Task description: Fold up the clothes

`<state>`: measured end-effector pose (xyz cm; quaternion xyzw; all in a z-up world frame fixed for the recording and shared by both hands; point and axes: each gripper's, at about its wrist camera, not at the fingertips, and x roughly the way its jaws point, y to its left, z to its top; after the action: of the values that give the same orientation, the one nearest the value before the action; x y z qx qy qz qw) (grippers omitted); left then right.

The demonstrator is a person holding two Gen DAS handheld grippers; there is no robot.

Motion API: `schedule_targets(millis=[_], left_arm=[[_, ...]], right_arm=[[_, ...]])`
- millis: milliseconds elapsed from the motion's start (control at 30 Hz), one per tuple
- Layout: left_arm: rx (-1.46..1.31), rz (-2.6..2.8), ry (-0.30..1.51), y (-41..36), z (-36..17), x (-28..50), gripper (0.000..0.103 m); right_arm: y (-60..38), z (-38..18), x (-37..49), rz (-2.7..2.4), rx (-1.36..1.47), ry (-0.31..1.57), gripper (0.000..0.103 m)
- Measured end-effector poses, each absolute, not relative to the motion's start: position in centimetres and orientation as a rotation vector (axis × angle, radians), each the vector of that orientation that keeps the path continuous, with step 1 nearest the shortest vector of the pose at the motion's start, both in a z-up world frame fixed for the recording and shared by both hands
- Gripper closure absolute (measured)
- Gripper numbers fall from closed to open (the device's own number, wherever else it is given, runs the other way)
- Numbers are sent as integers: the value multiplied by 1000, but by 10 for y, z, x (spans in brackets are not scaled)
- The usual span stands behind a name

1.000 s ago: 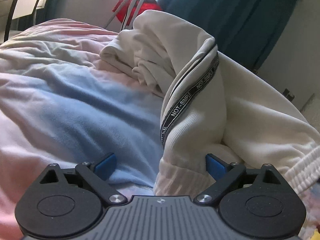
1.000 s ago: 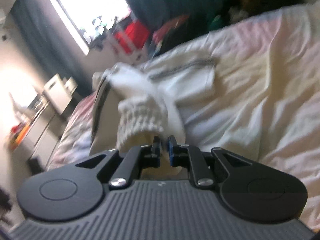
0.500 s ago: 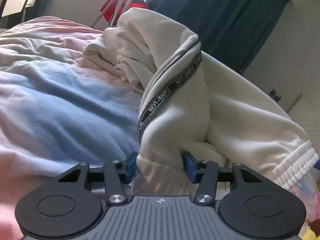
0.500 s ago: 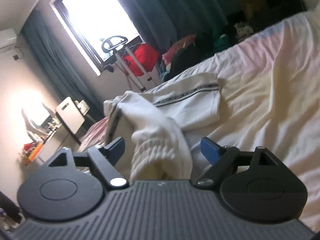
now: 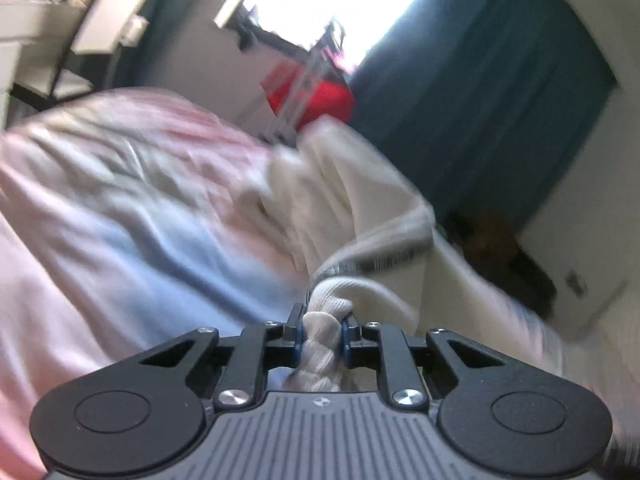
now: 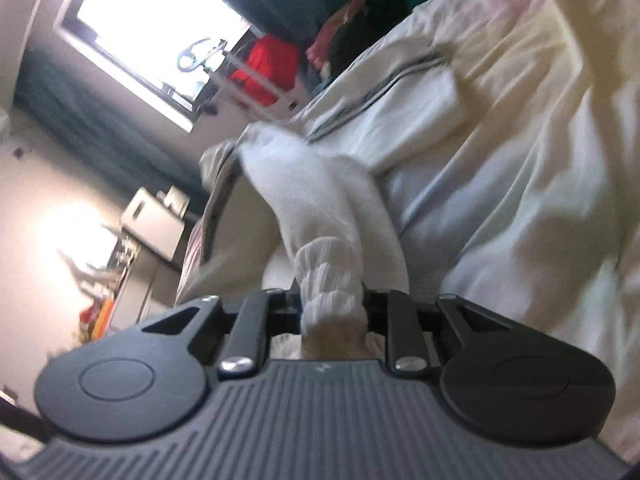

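Note:
A cream sweatshirt point(image 5: 360, 200) with a black lettered tape stripe point(image 5: 384, 262) lies bunched on the bed. My left gripper point(image 5: 322, 330) is shut on its ribbed hem, which bulges between the blue pads. In the right wrist view the same sweatshirt point(image 6: 400, 120) stretches away over the bed, and my right gripper point(image 6: 332, 304) is shut on a ribbed white cuff point(image 6: 328, 276). Both views are blurred by motion.
The bed is covered by a rumpled pink and blue blanket point(image 5: 120, 220) and a pale cream cover point(image 6: 520, 160). Behind stand a bright window point(image 6: 160, 28), dark teal curtains point(image 5: 480, 100), a red item on a metal stand point(image 5: 312, 92), and a desk with a chair point(image 5: 60, 60).
My left gripper went from open to closed tight on the hem and lifted it. My right gripper opened briefly, then closed again on the cuff. Both views tilted and blurred.

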<state>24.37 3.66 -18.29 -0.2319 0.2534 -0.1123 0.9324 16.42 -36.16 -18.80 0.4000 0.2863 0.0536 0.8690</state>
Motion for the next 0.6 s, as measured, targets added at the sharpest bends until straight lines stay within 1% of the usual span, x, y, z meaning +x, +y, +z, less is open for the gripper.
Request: schedule_targets(millis=[100, 233, 400, 433, 600], left_arm=[[-488, -187, 473, 69, -147, 256, 86], [-356, -127, 417, 118, -92, 283, 86], [-206, 0, 382, 194, -38, 314, 86], [-188, 34, 381, 212, -31, 323, 86], [-140, 161, 410, 279, -33, 370, 86]], right_arm=[[-315, -184, 156, 161, 853, 611, 81], [-244, -176, 161, 285, 909, 596, 81], [-139, -164, 203, 492, 944, 606, 81], [-116, -162, 215, 536, 947, 612, 82], [-14, -167, 273, 697, 959, 657, 82]])
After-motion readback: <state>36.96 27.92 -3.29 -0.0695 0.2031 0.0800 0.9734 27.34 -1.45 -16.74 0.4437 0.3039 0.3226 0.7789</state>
